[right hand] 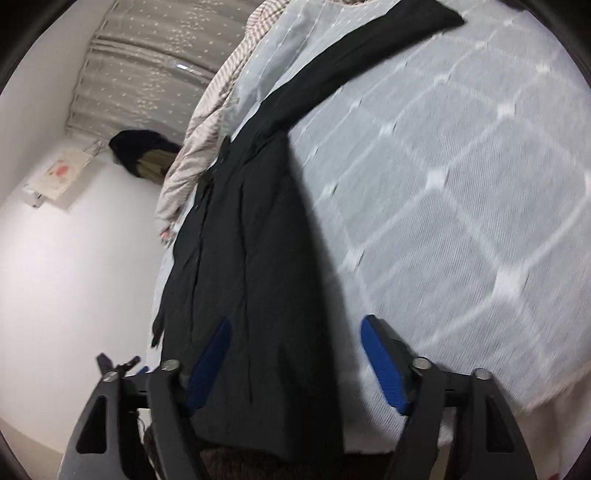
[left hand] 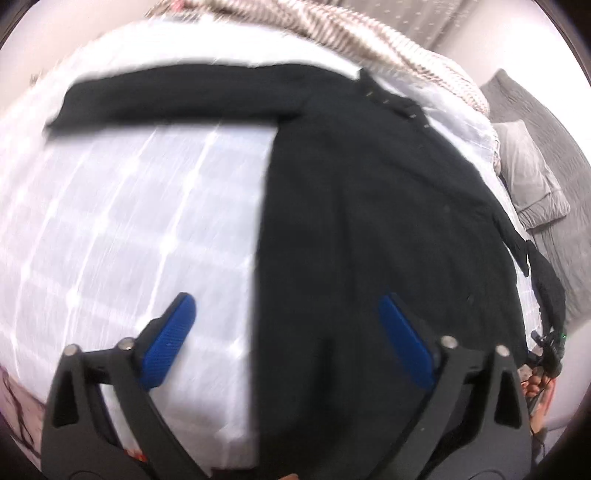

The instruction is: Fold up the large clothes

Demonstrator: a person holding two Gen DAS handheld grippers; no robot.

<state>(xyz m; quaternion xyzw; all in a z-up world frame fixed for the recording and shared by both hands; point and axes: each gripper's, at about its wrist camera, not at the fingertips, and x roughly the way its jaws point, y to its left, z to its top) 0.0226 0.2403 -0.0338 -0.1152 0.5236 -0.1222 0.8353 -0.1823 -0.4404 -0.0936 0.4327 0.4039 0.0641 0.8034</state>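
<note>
From the left wrist, a long black garment lies spread on a bed covered by a white sheet with a pale grid pattern. Its body runs from near the camera toward the far side, and one sleeve stretches flat across the sheet at the far end, away from the body. It looks soft and limp, probably light, so it should drape and sag wherever it is unsupported; a pinch at an edge or at the sleeve end seems the sensible hold, since flat cloth in the middle offers little to bite. The left gripper hovers above the garment's straight side edge with its blue pads spread wide and nothing between them. A striped blanket is bunched beyond the garment, and grey pillows lie off to one side

From the right wrist, the same garment appears as a long dark strip near the bed's edge, already narrowed lengthwise by my judgement, with faint creases and a thin dangling strap or cord at one side. The right gripper sits over its near end, jaws apart and pinching nothing, the pads clear of the fabric. Spotted curtains hang on the far wall
</note>
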